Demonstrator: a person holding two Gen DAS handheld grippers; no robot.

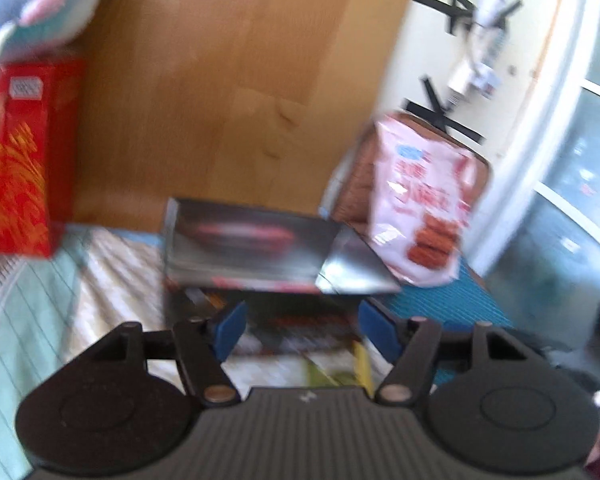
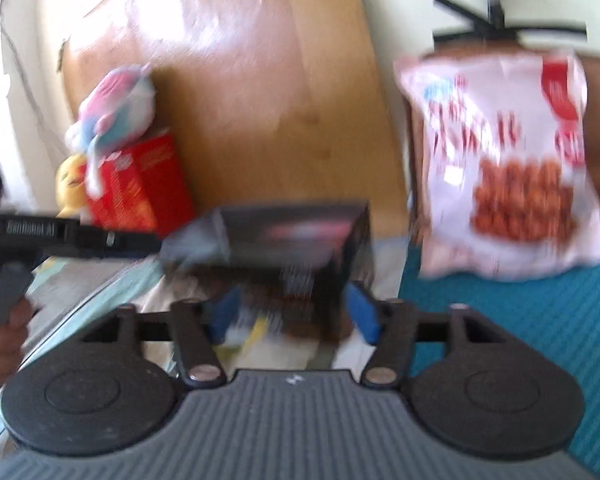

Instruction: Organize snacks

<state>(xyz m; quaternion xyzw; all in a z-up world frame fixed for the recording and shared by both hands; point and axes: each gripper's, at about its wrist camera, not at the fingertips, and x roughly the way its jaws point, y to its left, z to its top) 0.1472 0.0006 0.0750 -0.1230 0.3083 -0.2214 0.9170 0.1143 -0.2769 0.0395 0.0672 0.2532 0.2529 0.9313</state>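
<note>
A dark snack box (image 1: pixel 252 248) with one end flap hanging open lies on the bed just ahead of my left gripper (image 1: pixel 304 332). The blue pads (image 1: pixel 230 332) stand apart, and only blurred printed packaging shows between them. The right wrist view shows the same dark box (image 2: pixel 296 236) ahead of my right gripper (image 2: pixel 294 314), whose pads are also spread with no grip visible. A pink snack bag (image 1: pixel 420 200) (image 2: pixel 500 168) leans upright at the right. A red snack box (image 1: pixel 16 160) (image 2: pixel 140 188) stands at the left against the headboard. Both views are motion-blurred.
A wooden headboard (image 1: pixel 228 80) rises behind the boxes. A pastel plush toy (image 2: pixel 116 100) sits on the red box, with a yellow plush (image 2: pixel 72 184) beside it. A teal mat (image 2: pixel 500 320) lies under the pink bag. A hand (image 2: pixel 4 328) holds the left tool's black handle (image 2: pixel 40 236).
</note>
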